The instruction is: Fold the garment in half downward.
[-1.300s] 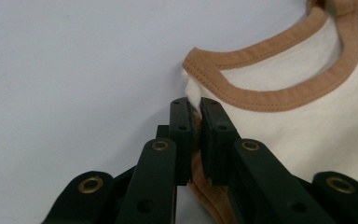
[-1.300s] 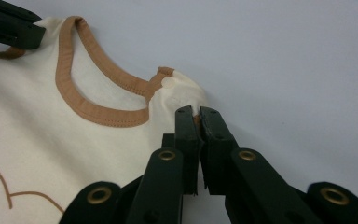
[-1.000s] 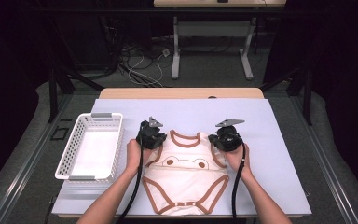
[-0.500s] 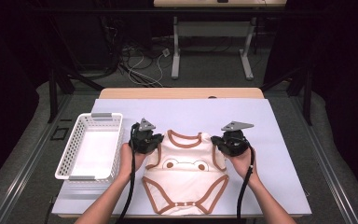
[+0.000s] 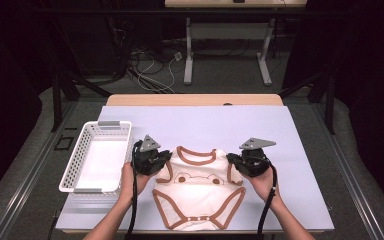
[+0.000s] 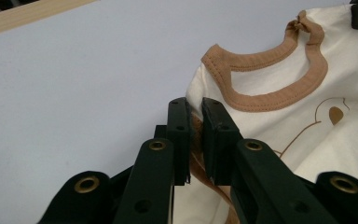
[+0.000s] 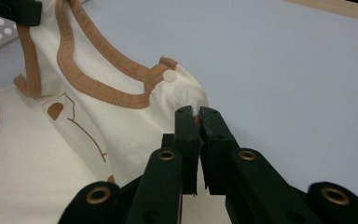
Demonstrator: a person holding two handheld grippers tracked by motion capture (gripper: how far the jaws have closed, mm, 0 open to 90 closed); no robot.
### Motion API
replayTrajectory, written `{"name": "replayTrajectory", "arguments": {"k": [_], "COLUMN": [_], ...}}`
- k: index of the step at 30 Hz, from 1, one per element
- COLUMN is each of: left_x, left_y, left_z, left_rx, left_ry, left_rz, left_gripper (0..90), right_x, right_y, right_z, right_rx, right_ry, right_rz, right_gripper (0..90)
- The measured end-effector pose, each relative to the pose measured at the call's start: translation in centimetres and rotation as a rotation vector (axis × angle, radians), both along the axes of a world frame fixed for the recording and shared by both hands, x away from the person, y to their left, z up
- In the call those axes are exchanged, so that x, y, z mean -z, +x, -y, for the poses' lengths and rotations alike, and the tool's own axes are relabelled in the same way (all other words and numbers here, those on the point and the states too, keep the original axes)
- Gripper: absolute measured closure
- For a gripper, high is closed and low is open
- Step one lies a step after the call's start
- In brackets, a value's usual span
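Your left gripper (image 6: 193, 121) is clamped on the left shoulder edge of the cream bodysuit (image 5: 198, 192), with a fold of cream cloth and brown trim pinched between its two black jaws; in the left gripper view the brown neckline band curves just beyond the jaw tips. Your right gripper (image 7: 196, 116) is likewise closed on the opposite shoulder edge, and in the right gripper view a strip of brown trim sits in the narrow gap between the jaws, with a small round snap on the neckline tab just beyond them. From the high view, your left hand (image 5: 132, 177) and right hand (image 5: 262, 181) come in from the near edge of the table, one at each side of the garment, and a black cable trails back from each gripper. The bodysuit lies front side up on the pale blue mat (image 5: 300, 150), with its snap crotch nearest you, the brown animal print at chest level, and the neckline toward the far side. The shoulder areas are gathered at the grippers. To your left, a white perforated basket (image 5: 75, 167) rests on the mat, just beside the left gripper. Beyond the mat, the wooden table edge (image 5: 195, 100) is visible.
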State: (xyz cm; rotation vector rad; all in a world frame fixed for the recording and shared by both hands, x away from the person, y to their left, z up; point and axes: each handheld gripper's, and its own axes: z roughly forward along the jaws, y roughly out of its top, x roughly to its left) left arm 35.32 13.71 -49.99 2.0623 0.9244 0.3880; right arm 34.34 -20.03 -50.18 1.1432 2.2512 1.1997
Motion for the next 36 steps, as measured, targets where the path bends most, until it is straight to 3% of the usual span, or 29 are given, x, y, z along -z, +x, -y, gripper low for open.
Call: {"name": "replayTrajectory", "arguments": {"k": [6,12,20,36], "left_x": [0.3,0.1,0.0,0.6], "left_y": [-0.8,-1.6,-2.6,-4.4], "left_z": [-0.4,-0.5,-0.9,-1.3], "left_rx": [0.019,0.030,0.056,0.104], "left_ry": [-0.012,-0.033,-0.014,0.006], "left_rz": [-0.026,-0.023,-0.039,-0.063], "left_gripper": [82.1,82.1,82.0,81.4], "right_x": [-0.3,-0.7,-0.8,-0.2], "right_y": [-0.8,-1.6,-2.5,-4.6], "right_z": [-0.2,-0.1,0.0,-0.3], "right_rx": [-0.013,-0.031,-0.040,-0.080], "right_ry": [0.001,0.000,0.010,-0.029], "right_rz": [0.014,0.023,0.014,-0.005], "right_gripper": [86.5,86.6,86.5,86.4]}}
